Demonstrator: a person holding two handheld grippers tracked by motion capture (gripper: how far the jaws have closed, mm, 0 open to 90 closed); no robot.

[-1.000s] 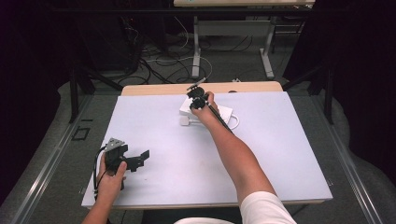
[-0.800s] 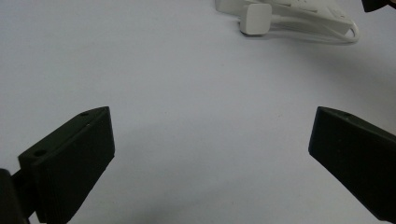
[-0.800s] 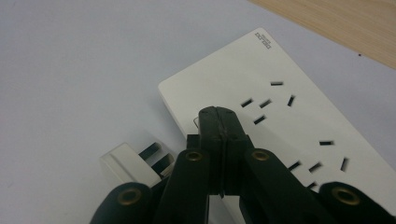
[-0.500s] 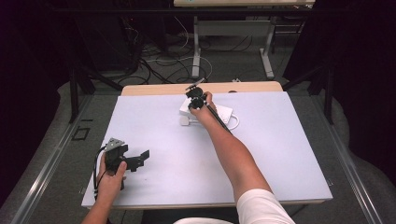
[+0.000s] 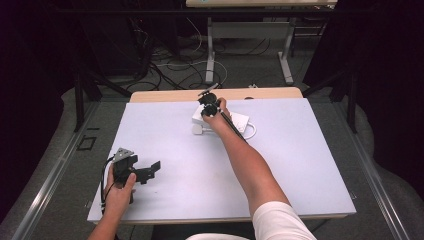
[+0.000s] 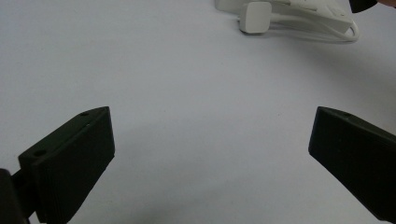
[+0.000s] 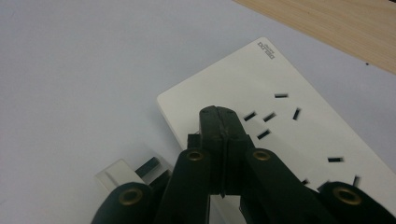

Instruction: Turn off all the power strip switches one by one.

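White power strip (image 5: 239, 120) was lying flat near the far middle of the table, socket slots facing up, small logo printed at one end. Its white plug (image 5: 198, 130) sat loose just beside it, prongs visible, with the cord (image 5: 251, 133) curled alongside.

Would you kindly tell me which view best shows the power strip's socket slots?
The right gripper view: the white power strip lies close, slots sharp. The high view shows it small, slots unreadable; the left gripper view catches its edge.
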